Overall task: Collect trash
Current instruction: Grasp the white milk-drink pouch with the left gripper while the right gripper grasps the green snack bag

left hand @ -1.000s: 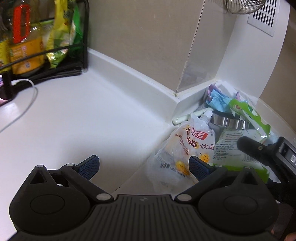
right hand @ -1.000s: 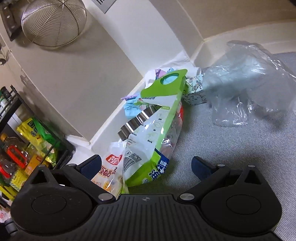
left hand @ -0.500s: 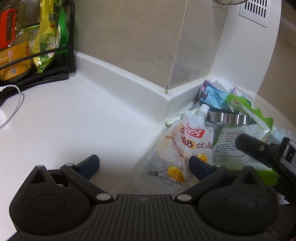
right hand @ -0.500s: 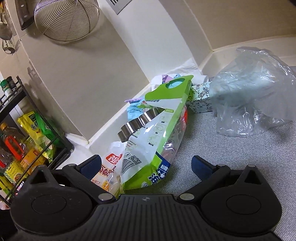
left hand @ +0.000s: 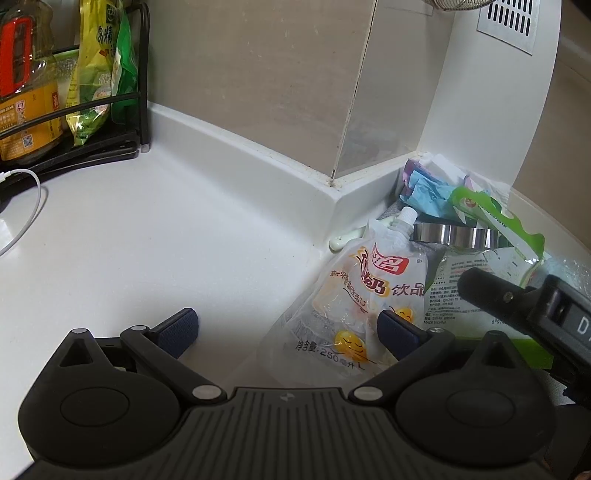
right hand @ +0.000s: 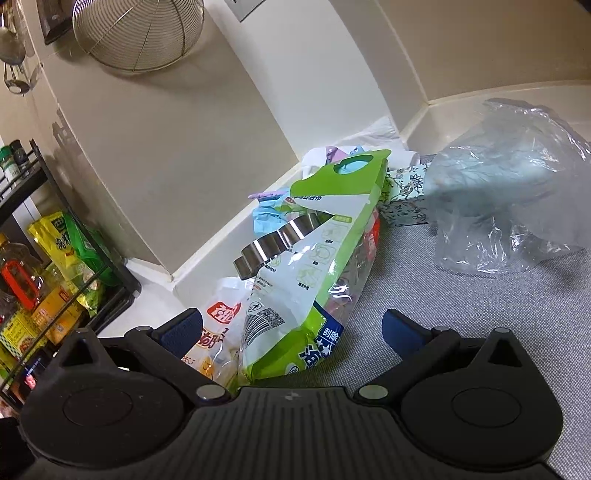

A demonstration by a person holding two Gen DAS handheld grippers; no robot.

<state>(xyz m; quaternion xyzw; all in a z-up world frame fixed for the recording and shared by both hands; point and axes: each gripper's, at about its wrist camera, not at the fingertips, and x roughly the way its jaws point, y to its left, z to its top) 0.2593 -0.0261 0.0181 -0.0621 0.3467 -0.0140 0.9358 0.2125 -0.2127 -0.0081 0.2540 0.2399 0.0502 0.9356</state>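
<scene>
A heap of trash lies in the counter corner: a clear drink pouch point(left hand: 369, 295) with a white spout, a green-and-white bag point(left hand: 484, 258), crumpled blue paper point(left hand: 424, 192) and a steel ring point(left hand: 454, 236). My left gripper point(left hand: 288, 326) is open, its right finger over the pouch's lower edge. My right gripper point(right hand: 291, 326) is also open, with the green-and-white bag point(right hand: 314, 258) lying between its fingers and the pouch point(right hand: 218, 332) by its left finger. A crumpled clear plastic bag point(right hand: 509, 206) sits on the grey mat point(right hand: 443, 295) at the right.
A black wire rack point(left hand: 110, 147) with oil bottles and yellow packets stands at the left rear, and a white cable point(left hand: 26, 221) lies beside it. A wire strainer point(right hand: 140, 33) hangs on the wall. The white countertop point(left hand: 147, 240) is bounded by a raised ledge.
The left gripper has moved forward and right, so the pouch now reaches its right finger. The right gripper has edged closer to the green bag. Both have stayed open.
</scene>
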